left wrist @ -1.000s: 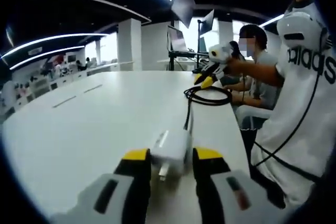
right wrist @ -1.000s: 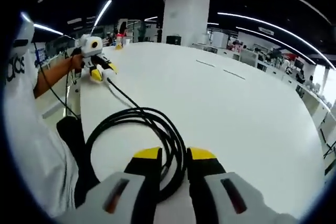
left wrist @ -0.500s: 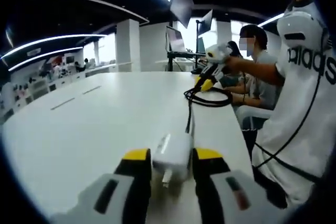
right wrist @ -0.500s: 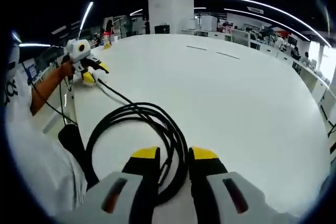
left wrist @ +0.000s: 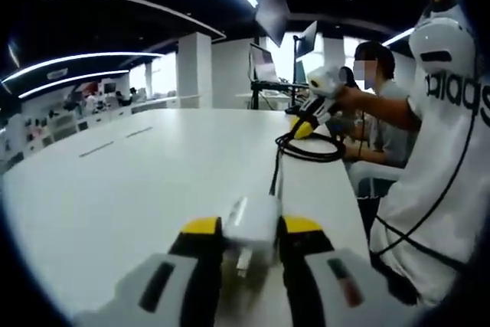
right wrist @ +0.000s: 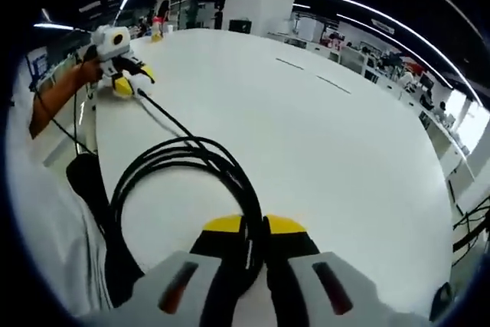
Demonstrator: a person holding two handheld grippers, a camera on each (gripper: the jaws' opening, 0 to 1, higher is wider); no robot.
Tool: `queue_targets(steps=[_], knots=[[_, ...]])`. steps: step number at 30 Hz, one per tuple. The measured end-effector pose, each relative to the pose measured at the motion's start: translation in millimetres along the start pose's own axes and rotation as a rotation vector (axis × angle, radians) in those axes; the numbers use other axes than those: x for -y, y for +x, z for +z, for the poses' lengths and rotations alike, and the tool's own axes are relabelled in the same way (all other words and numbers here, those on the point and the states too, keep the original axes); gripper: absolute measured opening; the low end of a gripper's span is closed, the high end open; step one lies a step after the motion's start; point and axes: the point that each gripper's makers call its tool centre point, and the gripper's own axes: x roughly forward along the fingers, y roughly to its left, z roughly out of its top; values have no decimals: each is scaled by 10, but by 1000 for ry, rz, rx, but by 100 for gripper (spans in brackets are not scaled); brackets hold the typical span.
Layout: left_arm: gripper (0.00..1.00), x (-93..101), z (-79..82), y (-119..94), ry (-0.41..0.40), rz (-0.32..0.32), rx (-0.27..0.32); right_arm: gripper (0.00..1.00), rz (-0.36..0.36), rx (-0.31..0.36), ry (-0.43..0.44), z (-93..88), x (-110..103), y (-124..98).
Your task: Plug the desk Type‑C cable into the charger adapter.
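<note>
Our left gripper (left wrist: 250, 227) still clamps the white charger adapter (left wrist: 249, 224) just above the white table (left wrist: 138, 181). Our right gripper (right wrist: 253, 226) has now closed its jaws on the coiled black Type-C cable (right wrist: 180, 162), farther along the table.

Both cameras ride low over the white tabletop (left wrist: 115, 189), facing each other along its near edge. The left gripper view meets the right claw (left wrist: 305, 122) far off at 1 o'clock; the right gripper view meets the left claw (right wrist: 126, 86) at 10 o'clock. Both share the black cable coil (right wrist: 176, 166).
</note>
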Motion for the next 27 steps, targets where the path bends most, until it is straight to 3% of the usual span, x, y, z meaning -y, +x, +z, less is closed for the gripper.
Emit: queue_targets(steps=[7, 13, 27], knots=[[28, -13, 3, -9, -19, 66, 14, 7, -31, -3, -29, 3, 56, 11], [28, -47, 14, -11, -50, 89, 45, 7, -41, 11, -27, 34, 109, 25], [28, -239, 47, 39, -51, 144, 55, 6, -62, 23, -48, 172, 204, 127]])
